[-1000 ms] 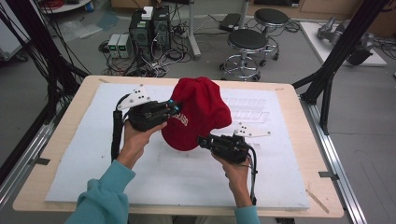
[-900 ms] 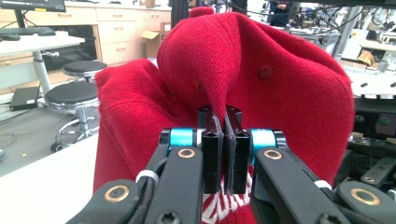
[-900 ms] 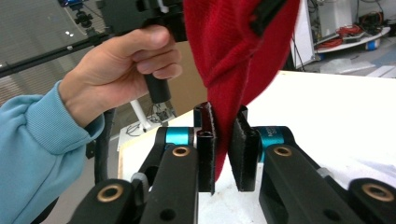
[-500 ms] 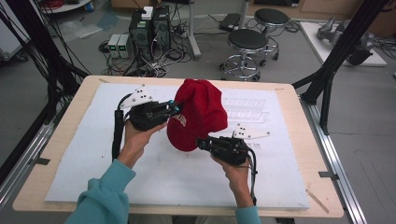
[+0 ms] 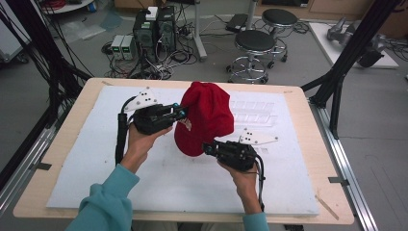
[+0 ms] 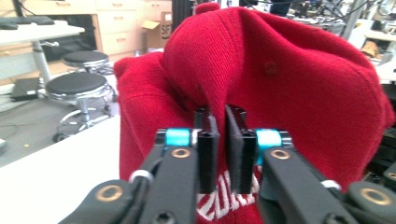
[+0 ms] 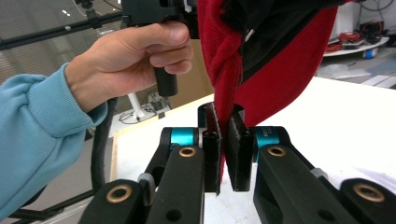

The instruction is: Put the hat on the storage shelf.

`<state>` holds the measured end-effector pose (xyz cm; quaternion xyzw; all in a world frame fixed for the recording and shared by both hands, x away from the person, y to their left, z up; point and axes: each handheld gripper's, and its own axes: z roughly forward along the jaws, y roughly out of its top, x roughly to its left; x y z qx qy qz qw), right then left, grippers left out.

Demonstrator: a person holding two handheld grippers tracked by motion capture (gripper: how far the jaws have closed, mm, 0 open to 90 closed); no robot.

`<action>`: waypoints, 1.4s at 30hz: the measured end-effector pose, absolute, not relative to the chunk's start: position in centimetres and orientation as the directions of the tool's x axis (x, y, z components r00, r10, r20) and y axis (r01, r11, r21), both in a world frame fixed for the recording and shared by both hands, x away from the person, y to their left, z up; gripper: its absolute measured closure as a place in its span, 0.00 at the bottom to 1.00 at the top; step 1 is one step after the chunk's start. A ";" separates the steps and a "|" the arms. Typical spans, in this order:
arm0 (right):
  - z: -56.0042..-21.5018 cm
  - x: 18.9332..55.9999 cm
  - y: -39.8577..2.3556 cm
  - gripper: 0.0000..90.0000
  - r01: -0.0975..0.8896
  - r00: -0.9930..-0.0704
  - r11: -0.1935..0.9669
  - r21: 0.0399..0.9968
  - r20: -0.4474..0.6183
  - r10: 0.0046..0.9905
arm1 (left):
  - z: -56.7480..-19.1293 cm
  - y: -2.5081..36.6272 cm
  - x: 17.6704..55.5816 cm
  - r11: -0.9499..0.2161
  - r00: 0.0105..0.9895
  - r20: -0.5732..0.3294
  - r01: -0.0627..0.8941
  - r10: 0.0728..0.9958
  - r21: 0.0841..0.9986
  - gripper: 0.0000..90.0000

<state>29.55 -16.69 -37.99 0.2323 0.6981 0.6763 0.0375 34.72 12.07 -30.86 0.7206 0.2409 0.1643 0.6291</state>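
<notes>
A red cap [image 5: 207, 115] with white lettering hangs above the table between my two grippers. My left gripper [image 5: 180, 113] grips its left side. In the left gripper view a fold of the cap [image 6: 289, 84] runs down between the jaws of my left gripper [image 6: 222, 121]. Those jaws have just been opening a little, with the fabric still pinched. My right gripper [image 5: 206, 147] holds the cap's lower edge. In the right gripper view my right gripper [image 7: 223, 121] is shut on a rolled edge of the cap [image 7: 280, 79], and the dark lining shows above it.
A white foam mat [image 5: 144, 192] covers the wooden table [image 5: 308, 101]. A clear plastic tray [image 5: 252, 113] lies on the mat behind the cap. Black frame posts [image 5: 337, 82] stand at the right corner. Stools [image 5: 255, 43] and computer boxes [image 5: 154, 29] stand on the floor beyond.
The cap has drawn in narrower and hangs more upright between the grippers. Both hands have kept their places.
</notes>
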 end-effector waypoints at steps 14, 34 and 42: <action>-37.3 30.0 -18.3 0.96 0.220 -0.833 0.005 0.975 0.185 0.522 | -31.7 14.3 35.0 -0.176 0.760 -0.070 0.237 0.646 0.955 0.17; -36.1 33.1 -21.1 0.96 0.171 -0.718 0.036 0.985 0.099 0.689 | -38.5 22.5 32.6 -0.283 0.702 -0.011 0.302 0.712 0.910 0.17; -35.6 34.3 -22.0 0.96 0.165 -0.675 0.052 0.985 0.074 0.734 | -41.0 26.2 31.1 -0.250 0.672 -0.010 0.290 0.741 0.924 0.17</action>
